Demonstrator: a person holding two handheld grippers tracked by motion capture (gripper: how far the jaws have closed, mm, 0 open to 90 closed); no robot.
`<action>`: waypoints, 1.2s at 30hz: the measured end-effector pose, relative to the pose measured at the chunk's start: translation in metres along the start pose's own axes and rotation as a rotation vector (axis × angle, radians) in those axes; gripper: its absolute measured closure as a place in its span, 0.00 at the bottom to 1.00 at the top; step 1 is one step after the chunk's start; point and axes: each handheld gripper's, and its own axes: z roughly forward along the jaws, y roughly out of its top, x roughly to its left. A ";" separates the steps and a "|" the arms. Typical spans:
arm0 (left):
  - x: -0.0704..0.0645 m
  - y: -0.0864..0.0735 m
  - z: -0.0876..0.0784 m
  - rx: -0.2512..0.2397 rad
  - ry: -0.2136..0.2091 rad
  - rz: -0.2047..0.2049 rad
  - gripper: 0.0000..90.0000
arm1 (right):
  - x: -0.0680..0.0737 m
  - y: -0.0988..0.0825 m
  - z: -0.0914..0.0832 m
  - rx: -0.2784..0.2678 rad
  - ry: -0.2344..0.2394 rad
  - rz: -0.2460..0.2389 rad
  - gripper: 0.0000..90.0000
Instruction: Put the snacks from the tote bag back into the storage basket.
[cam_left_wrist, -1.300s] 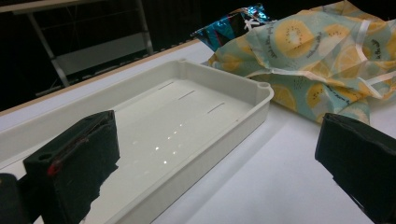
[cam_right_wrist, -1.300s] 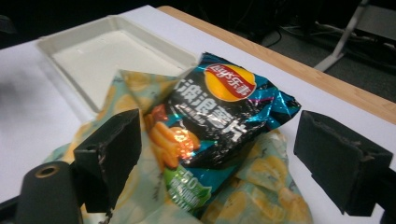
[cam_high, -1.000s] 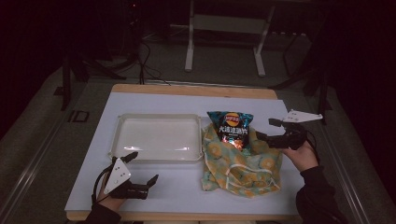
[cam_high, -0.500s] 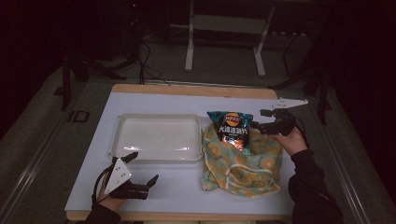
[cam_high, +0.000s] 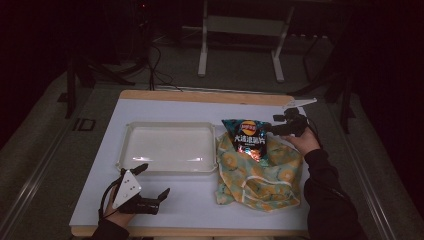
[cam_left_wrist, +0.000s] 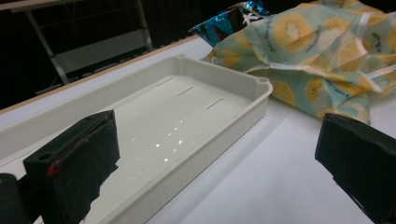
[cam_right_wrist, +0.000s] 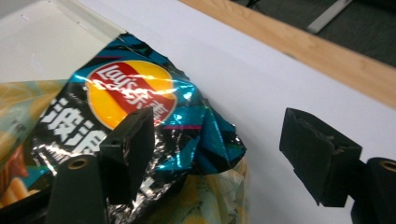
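At the far right of the white surface, the right hand-held gripper reaches toward the top corner of a Lay's chip bag, its black jaws spread apart and having just been narrowing a little. In the right gripper view, one jaw stands in front of the crinkled blue and silver Lay's chip bag beside its red and yellow logo, while the other hangs over bare white surface; the bag's crumpled corner lies in the gap between them, and no pad presses on it.

The bag lies partly on a fruit-print cloth, bunched up at the right half of the surface, just beside a shallow white plastic tray. The bag's upper edge points toward the far wooden rim of the surface.

Near the front left edge, the left hand-held gripper rests low over the surface with jaws wide apart and nothing between them. Its own view looks across the white plastic tray toward the fruit-print cloth, with the chip bag's foil top peeking out behind the fabric.
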 end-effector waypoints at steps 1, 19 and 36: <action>-0.001 0.000 0.000 0.001 -0.003 0.006 0.00 | -0.003 0.000 0.003 0.007 0.005 0.014 0.29; -0.004 0.001 0.002 0.006 -0.009 0.018 0.00 | -0.005 0.000 0.037 0.196 0.163 0.002 0.57; -0.004 0.001 0.001 0.001 -0.009 0.020 0.00 | 0.014 0.012 0.056 0.288 0.116 -0.034 0.99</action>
